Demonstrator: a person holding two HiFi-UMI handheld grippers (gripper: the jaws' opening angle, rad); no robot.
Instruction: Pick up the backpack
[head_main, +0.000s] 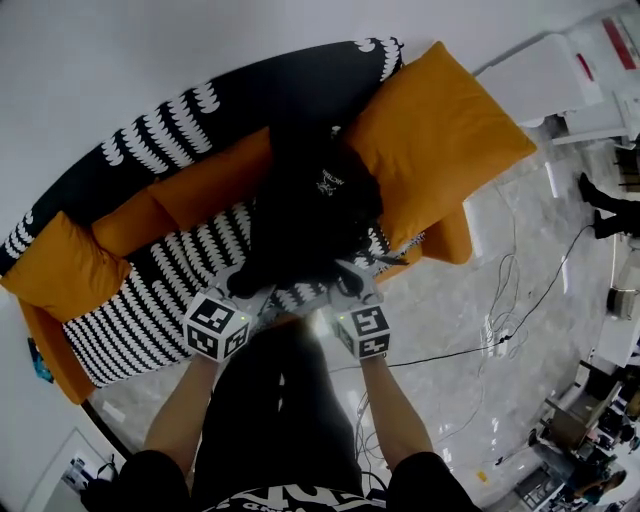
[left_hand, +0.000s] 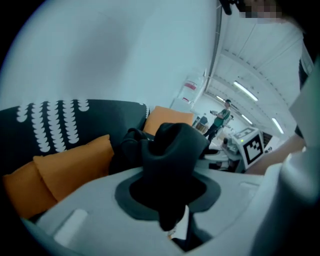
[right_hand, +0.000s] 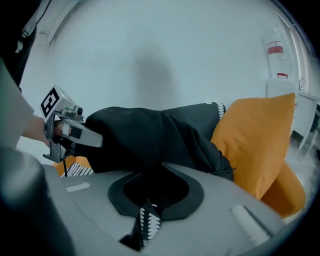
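Plainly black, soft backpack (head_main: 312, 222); small white logo (head_main: 327, 183); slumped on sofa (head_main: 150, 272)

Your head camera looked steeply down over the sofa (head_main: 190, 115); both gripper views sat close behind their jaws, facing the wall (head_main: 90, 60). All three shared the backpack (head_main: 310, 210).

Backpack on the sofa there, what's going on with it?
A person standing at the patterned sofa holds a gripper in each hand. The left gripper and the right gripper are both shut on the near edge of the black backpack, which sits beside a large orange cushion. Whether it has left the seat is unclear.
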